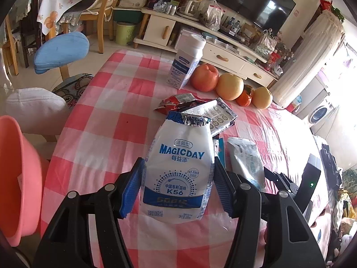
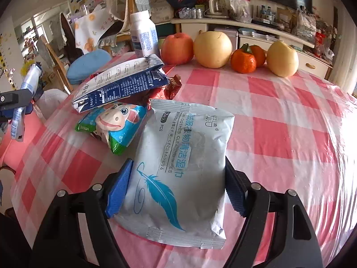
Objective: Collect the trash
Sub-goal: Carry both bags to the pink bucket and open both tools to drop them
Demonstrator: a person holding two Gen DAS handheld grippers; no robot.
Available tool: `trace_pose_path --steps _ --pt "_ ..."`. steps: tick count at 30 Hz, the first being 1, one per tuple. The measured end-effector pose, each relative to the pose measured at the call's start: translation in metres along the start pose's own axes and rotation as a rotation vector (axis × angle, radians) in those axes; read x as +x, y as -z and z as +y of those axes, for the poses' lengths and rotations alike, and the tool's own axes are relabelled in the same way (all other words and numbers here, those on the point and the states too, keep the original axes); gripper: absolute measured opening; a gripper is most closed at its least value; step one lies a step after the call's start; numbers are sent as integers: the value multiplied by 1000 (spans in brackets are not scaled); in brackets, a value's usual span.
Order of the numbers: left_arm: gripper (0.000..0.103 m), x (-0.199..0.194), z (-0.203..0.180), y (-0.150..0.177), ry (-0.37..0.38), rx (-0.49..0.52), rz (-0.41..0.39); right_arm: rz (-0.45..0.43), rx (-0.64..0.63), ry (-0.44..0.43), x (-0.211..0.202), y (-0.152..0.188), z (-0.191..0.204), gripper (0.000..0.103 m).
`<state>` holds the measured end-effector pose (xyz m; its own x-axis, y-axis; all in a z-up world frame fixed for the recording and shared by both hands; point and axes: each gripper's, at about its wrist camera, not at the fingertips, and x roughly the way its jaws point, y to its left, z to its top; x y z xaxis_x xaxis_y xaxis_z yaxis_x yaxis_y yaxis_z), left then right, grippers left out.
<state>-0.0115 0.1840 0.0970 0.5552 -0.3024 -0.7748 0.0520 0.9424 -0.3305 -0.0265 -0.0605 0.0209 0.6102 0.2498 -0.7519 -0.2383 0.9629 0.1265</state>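
Note:
My left gripper [image 1: 177, 186] is shut on a white MAGICDAY drink pouch [image 1: 178, 167] and holds it above the checked tablecloth. From the right wrist view the pouch [image 2: 21, 107] hangs at the far left. My right gripper [image 2: 176, 186] is shut on a pale grey wet-wipes pack [image 2: 180, 169] with a blue feather print, low over the table. Beyond it lie a cartoon-cow snack wrapper [image 2: 118, 125], a dark blue foil pouch [image 2: 120, 84] and a red wrapper [image 2: 167, 87]. The foil pouch [image 1: 214, 114] and red wrapper [image 1: 178, 103] also show in the left wrist view.
A pink plastic basin [image 1: 15, 178] sits at the table's left edge. At the far side stand a white bottle [image 2: 144, 35], an apple [image 2: 177, 48], two pears [image 2: 212, 49] and oranges [image 2: 243, 61]. Chairs and a blue stool [image 1: 61, 52] stand beyond.

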Motion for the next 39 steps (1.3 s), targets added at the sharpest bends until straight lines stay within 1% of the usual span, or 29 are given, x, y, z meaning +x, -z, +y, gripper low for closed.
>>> trace_pose_path --steps 4,7,11,17,19,22,24,28,29,34,36,39 --pt "61 -6 7 1 8 -11 -13 -18 27 3 -9 3 -1 77" --pt "61 -11 13 1 14 -20 -22 -50 40 8 -22 2 0 77" --pt "61 -20 21 1 14 -32 -40 -76 54 -8 -38 -1 5 77" --pt "61 -36 40 1 -7 -54 -78 -99 44 -41 -53 -7 27 77" --pt "61 -42 49 1 -17 -71 -93 -109 30 -66 -59 -11 41 77" --pt "61 -53 68 1 -33 -106 -121 -122 -4 -100 -67 -18 64 77" --pt "61 -62 82 1 -73 -122 -144 -131 -32 -133 -72 -22 86 77" --pt "61 -81 114 2 -118 -180 -188 -139 -95 -198 -77 -31 130 77" --pt "61 -87 125 3 -142 -202 -204 -139 -121 -217 -77 -34 147 77" --pt "61 -107 173 8 -202 -310 -245 -135 -225 -283 -75 -43 212 77" --pt "61 -113 194 11 -240 -354 -253 -128 -267 -309 -71 -47 241 77" --pt "61 -118 224 16 -245 -429 -258 -121 -325 -342 -66 -50 281 77"
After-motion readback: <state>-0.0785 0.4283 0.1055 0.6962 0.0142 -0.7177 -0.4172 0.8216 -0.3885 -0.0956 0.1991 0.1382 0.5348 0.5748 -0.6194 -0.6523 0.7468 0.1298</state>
